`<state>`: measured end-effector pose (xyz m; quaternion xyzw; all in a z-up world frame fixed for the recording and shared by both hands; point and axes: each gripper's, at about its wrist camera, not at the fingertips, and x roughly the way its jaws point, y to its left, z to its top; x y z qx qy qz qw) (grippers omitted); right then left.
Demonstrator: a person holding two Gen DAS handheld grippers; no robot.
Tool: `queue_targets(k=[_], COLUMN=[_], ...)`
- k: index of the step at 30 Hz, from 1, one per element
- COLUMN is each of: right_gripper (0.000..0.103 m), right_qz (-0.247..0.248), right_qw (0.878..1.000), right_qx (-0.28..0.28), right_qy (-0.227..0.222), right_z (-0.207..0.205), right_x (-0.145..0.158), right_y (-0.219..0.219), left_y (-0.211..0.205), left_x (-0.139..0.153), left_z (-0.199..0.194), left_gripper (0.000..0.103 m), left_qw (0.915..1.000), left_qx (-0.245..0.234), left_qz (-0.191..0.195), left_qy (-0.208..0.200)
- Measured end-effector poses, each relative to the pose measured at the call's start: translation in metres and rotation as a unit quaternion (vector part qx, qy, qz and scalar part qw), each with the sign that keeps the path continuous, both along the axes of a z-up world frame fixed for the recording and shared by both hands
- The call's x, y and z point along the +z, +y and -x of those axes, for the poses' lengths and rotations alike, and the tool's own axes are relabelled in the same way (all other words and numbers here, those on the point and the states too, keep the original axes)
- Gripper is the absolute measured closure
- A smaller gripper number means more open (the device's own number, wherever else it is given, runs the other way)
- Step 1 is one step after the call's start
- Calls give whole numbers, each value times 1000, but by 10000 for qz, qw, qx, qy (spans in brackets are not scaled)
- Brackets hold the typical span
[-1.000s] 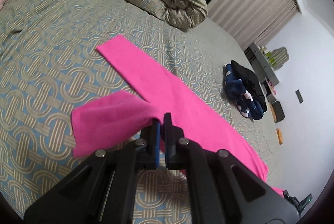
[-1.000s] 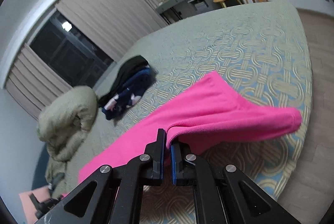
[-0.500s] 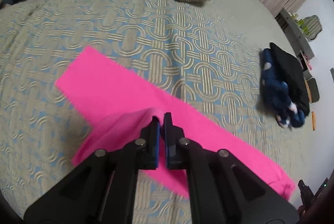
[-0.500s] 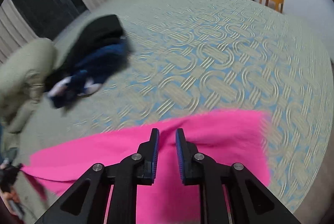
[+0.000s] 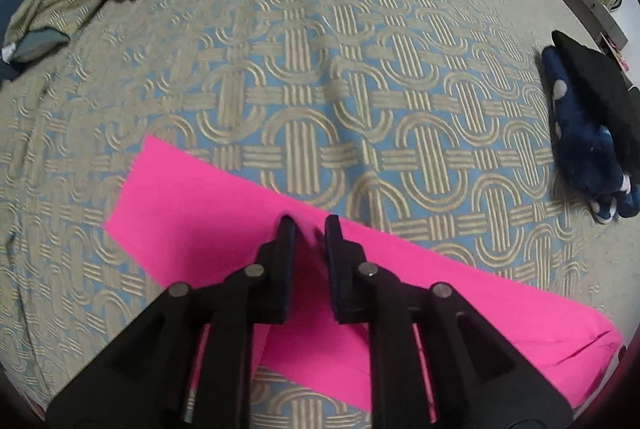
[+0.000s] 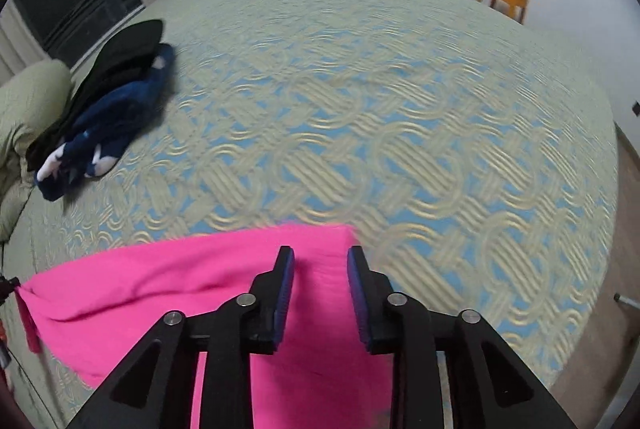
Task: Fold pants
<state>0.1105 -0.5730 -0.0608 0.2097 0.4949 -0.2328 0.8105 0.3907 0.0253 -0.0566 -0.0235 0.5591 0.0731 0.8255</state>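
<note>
Jaws of both the left gripper (image 5: 308, 225) and right gripper (image 6: 320, 255) stand parted, holding nothing, above the pink pants (image 5: 192, 213), which lie flat along the bed (image 5: 360, 77) edge nearest them. Lifting away carelessly could snag fabric and undo the fold.

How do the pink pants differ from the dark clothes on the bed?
The pink pants are one bright colour; the dark clothes are black and navy with white spots. The pants lie spread flat in a long strip; the dark clothes sit bunched in a heap. The pants lie under the open left gripper; the heap lies apart. Both rest on the patterned bedspread.
</note>
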Motion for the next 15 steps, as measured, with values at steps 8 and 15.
queue_targets(k=[8, 15], right_gripper=[60, 60], right_qz=[-180, 578], right_qw=[9996, 9979], right_qx=[230, 288], right_qy=[18, -101], right_z=[10, 8], right_x=[-9, 5], right_y=[8, 45], left_y=[15, 46], left_x=[46, 40], left_z=[13, 80], left_gripper=[50, 34], left_qw=[9948, 9953], left_qx=[-106, -679], left_qz=[-822, -428], left_qy=[-585, -542])
